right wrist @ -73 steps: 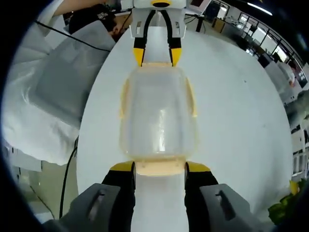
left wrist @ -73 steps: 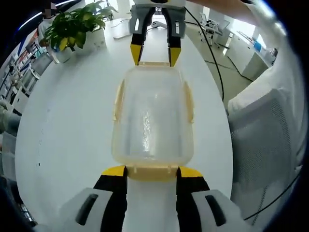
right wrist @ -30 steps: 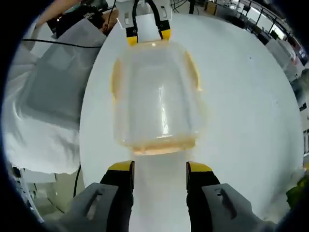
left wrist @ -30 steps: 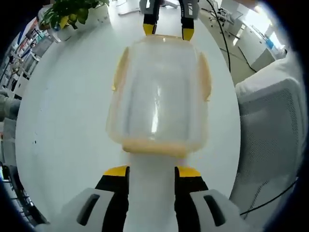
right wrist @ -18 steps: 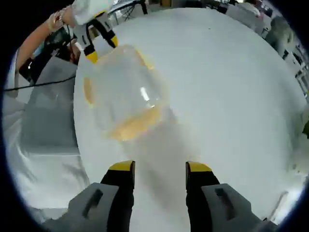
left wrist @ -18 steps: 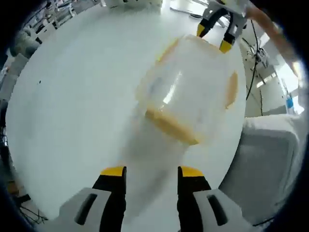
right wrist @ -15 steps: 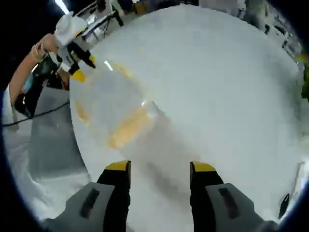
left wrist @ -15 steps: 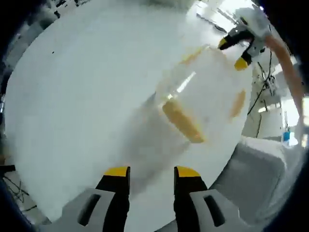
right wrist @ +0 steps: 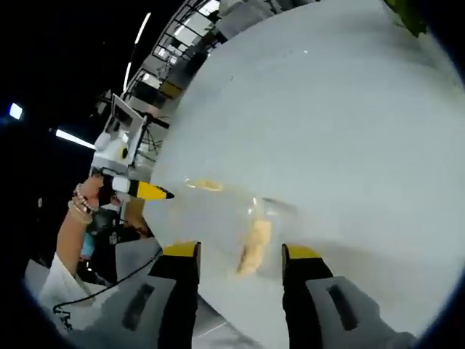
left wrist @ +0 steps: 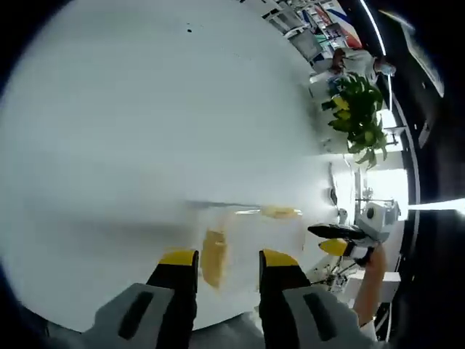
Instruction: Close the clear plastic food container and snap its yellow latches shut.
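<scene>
While the clear container (left wrist: 251, 236) rests on the white table (left wrist: 145, 131), the left gripper (left wrist: 221, 256) sits just before it, jaws spread, a yellow latch (left wrist: 213, 256) between the tips; the right gripper (right wrist: 238, 251) is likewise spread, close to the container's near end. A plant (left wrist: 357, 116) stands beyond; no writing is legible

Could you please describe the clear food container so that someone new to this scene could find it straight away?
Start from the big round white table. Near its edge, just ahead of the left hand-held gripper, sits the clear food container, a see-through plastic box. Its yellow latches along the sides set it apart from the bare white tabletop and the leafy green plant farther off.
</scene>
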`<state>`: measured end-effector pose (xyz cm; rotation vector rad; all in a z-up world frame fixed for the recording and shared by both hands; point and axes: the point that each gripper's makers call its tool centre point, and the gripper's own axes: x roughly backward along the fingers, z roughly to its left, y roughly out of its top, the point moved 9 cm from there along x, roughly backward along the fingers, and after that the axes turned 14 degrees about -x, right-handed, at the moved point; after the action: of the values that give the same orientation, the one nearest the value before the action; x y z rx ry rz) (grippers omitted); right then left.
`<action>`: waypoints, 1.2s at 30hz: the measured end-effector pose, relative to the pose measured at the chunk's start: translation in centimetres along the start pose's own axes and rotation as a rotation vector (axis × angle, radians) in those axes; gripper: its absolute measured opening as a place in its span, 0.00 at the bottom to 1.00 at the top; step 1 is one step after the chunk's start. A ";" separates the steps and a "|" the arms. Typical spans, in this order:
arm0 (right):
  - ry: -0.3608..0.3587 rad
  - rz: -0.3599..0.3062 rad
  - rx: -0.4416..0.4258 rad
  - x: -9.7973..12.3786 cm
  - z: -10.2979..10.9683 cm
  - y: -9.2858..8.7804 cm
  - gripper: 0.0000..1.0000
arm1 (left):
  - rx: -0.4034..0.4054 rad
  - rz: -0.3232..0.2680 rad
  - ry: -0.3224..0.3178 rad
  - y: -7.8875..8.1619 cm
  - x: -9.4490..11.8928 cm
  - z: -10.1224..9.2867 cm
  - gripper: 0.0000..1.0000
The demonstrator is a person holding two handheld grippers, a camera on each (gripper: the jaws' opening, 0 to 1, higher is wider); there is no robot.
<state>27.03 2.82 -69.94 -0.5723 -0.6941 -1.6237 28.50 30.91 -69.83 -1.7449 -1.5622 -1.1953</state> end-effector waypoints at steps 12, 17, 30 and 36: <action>-0.110 0.063 0.092 -1.9 0.3 0.1 0.23 | -0.082 0.041 0.052 0.7 -1.1 -0.7 0.24; -0.124 0.065 0.104 -2.0 0.3 0.3 0.21 | -0.121 0.040 0.067 0.7 -1.5 -1.0 0.22; -0.115 0.087 0.119 -2.1 0.1 0.6 0.20 | -0.112 0.048 0.064 1.0 -1.8 -0.8 0.22; -0.134 0.091 0.104 -2.3 0.2 0.6 0.21 | -0.108 0.033 0.054 0.7 -1.9 -0.9 0.21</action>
<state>27.97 4.52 -71.32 -0.6318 -0.8345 -1.4653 29.05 29.06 -70.92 -1.7840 -1.4565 -1.3217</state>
